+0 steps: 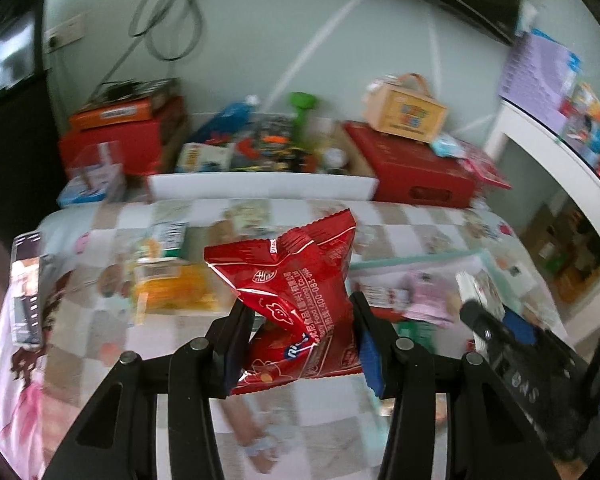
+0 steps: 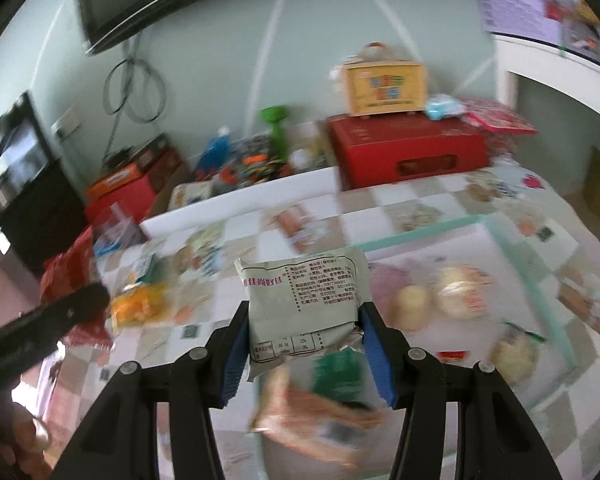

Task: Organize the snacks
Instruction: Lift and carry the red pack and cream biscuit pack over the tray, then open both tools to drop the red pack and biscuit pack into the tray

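While both views are motion-blurred, the left gripper (image 1: 300, 320) pinches a crumpled red snack packet (image 1: 296, 300) at frame centre, and the right gripper (image 2: 304, 320) clamps a grey-white printed packet (image 2: 304, 304) at centre. Below lies a checkered cloth (image 2: 380, 204); a pale green tray (image 2: 540, 280) with round snacks sits at right, a red box (image 2: 408, 148) at upper right.

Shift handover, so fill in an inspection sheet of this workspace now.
Surface: checkered tablecloth, pale tray on it.
Job's things: red snack packet, grey snack packet, yellow packet, round buns in the tray.
Clutter: red boxes, small carton.
Grippers: left tool shut on the red packet; right tool shut on the grey packet.
Cables: looped cable on wall.
Surroundings: green wall, white shelf.
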`<act>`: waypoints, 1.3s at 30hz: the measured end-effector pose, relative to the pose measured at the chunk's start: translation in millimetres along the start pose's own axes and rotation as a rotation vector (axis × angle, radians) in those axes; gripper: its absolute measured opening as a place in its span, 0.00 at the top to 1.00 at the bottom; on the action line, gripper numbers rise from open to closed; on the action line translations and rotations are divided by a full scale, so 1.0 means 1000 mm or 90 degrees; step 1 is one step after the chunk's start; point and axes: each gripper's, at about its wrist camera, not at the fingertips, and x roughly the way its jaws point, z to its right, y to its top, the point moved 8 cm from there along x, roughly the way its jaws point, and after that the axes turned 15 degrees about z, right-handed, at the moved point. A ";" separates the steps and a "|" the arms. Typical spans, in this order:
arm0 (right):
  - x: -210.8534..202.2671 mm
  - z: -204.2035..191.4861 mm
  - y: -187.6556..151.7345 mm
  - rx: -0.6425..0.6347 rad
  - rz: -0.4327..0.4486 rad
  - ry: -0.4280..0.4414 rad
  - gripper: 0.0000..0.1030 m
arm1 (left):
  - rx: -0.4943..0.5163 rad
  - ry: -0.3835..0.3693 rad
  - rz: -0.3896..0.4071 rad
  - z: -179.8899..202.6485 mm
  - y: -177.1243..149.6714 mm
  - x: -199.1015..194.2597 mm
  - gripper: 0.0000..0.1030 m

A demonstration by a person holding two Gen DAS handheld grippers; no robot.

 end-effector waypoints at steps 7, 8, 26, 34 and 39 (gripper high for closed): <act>-0.011 0.075 0.012 0.075 0.012 -0.084 0.46 | 0.064 -0.068 -0.021 0.064 -0.016 0.012 0.52; -0.012 0.083 0.012 0.082 0.012 -0.092 0.46 | 0.073 -0.076 -0.025 0.072 -0.020 0.013 0.52; -0.003 0.106 -0.006 0.110 -0.046 -0.108 0.45 | 0.169 -0.132 -0.070 0.149 -0.064 0.042 0.52; 0.003 0.103 -0.012 0.106 -0.065 -0.101 0.43 | 0.180 -0.132 -0.078 0.152 -0.071 0.048 0.51; 0.004 0.103 -0.013 0.103 -0.069 -0.102 0.43 | 0.171 -0.131 -0.082 0.150 -0.069 0.047 0.38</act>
